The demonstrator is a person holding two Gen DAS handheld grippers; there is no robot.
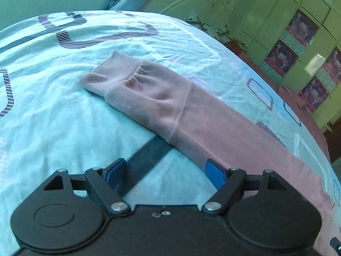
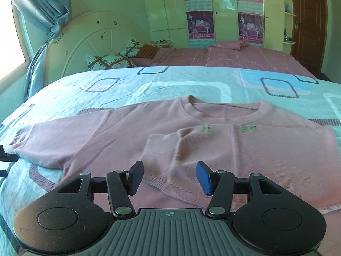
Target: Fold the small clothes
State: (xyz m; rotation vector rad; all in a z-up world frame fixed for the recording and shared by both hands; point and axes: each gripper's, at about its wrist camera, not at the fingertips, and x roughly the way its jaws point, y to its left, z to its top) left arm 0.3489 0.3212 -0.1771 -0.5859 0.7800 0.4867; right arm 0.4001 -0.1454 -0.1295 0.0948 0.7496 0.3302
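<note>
A pink long-sleeved sweater (image 2: 119,140) lies spread flat on a bed covered by a pale blue sheet (image 2: 191,83) printed with rounded squares. In the right wrist view its round neckline (image 2: 223,112) is on the far side. One sleeve (image 2: 245,140) is folded across the chest, and its ribbed cuff (image 2: 159,147) ends near the middle of the body. The other sleeve reaches out to the left, toward the edge of the bed.

The right claw (image 2: 169,176) hovers just over the near part of the sweater, its fingers apart and nothing between them.

The left wrist view shows the outstretched sleeve (image 1: 213,128) running from near right to far left, ending in its ribbed cuff (image 1: 110,74), flat on the sheet. The left claw (image 1: 165,173) stands wide apart and empty above the bed, its right finger (image 1: 215,176) just over the near edge of the sleeve.

Behind the bed are a second bed with a pink cover (image 2: 245,57), a white rounded headboard (image 2: 102,42) and green wardrobes with posters (image 2: 199,24).
</note>
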